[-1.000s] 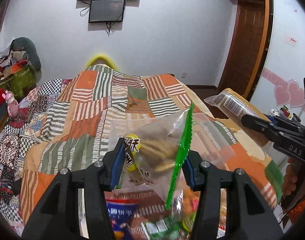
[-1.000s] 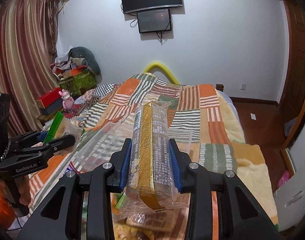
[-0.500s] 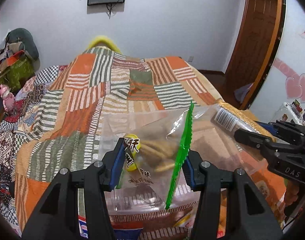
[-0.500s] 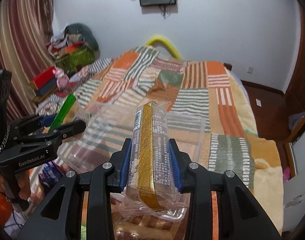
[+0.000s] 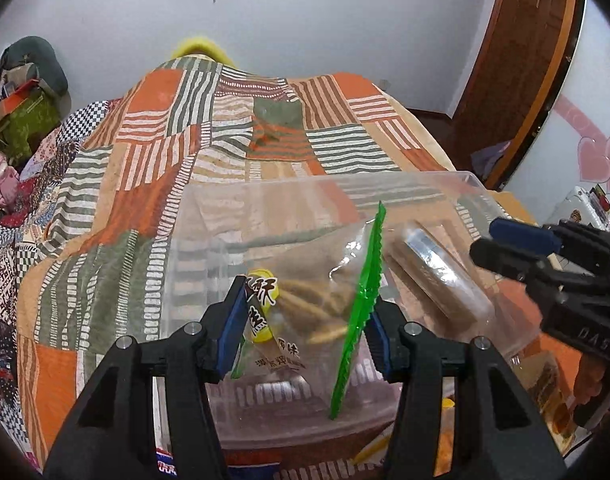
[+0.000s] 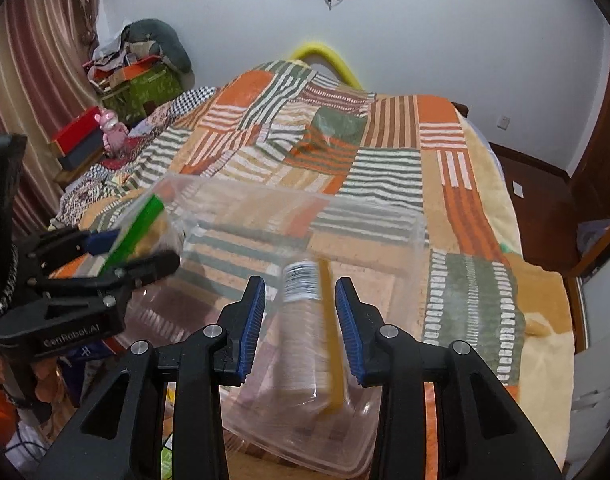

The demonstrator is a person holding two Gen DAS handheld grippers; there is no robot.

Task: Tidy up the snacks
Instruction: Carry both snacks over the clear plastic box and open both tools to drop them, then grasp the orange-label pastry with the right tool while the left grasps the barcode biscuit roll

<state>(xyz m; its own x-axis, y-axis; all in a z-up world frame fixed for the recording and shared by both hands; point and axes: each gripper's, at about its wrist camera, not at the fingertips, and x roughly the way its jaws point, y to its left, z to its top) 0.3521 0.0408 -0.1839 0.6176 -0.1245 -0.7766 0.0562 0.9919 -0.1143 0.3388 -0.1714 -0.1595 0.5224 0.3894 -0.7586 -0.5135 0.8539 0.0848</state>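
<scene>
A clear plastic bin (image 5: 471, 179) (image 6: 415, 220) sits on the patchwork bed. My left gripper (image 5: 303, 326) is shut on a clear snack bag with a green zip edge (image 5: 361, 308) and holds it over the bin's near left side; it shows in the right wrist view (image 6: 135, 228) too. My right gripper (image 6: 301, 328) is open above the bin. A gold-edged biscuit pack (image 6: 309, 328) (image 5: 441, 280) is blurred below the right gripper's jaws, inside the bin, apart from both pads.
Other snack packs lie under the bin's near edge (image 5: 545, 384). A patchwork quilt (image 6: 385, 172) covers the bed. Clutter, boxes and a pink toy (image 6: 111, 126) stand at the left wall. A wooden door (image 5: 517, 60) is at the right.
Both grippers moved down over the clear bin. My right gripper opened and let go of the gold-edged biscuit pack, which dropped into the bin. The left still holds its bag.
</scene>
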